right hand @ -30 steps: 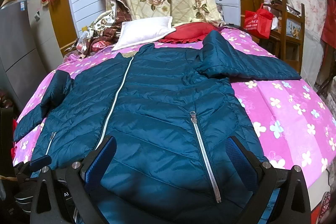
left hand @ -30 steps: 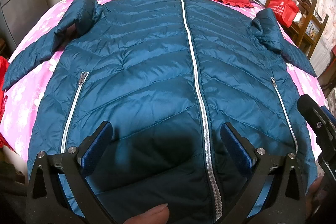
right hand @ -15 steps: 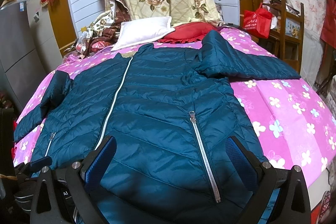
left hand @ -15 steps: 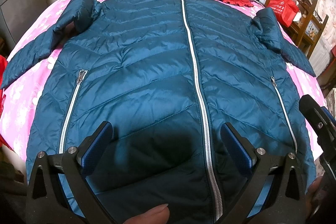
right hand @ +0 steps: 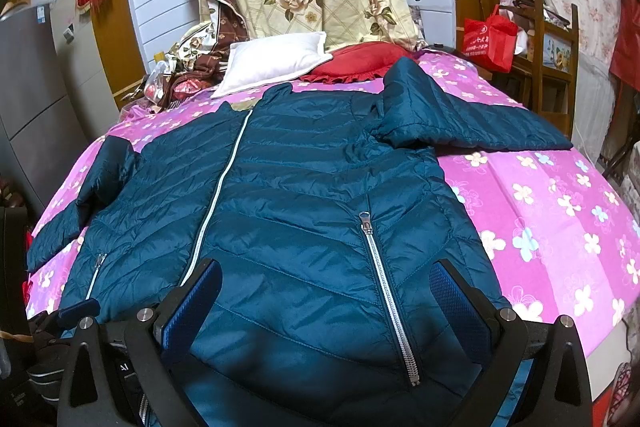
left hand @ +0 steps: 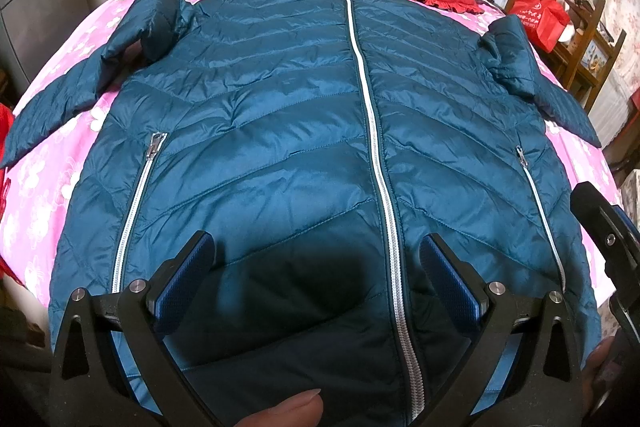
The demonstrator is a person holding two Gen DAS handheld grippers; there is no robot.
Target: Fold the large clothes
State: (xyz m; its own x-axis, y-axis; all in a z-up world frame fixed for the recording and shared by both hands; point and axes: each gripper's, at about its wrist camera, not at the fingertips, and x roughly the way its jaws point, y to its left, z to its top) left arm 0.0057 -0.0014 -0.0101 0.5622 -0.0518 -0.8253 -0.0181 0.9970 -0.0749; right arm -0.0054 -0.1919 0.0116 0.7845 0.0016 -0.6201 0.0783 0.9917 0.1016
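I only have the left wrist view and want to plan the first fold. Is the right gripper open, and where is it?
Observer: The right gripper is open, over the jacket hem, gripping nothing.
Operator: What lies between its fingers?
Observer: The right pocket zipper runs between them.
Operator: Is the right sleeve laid out straight?
Observer: Yes, the right sleeve lies flat, stretched toward the right edge of the bed.
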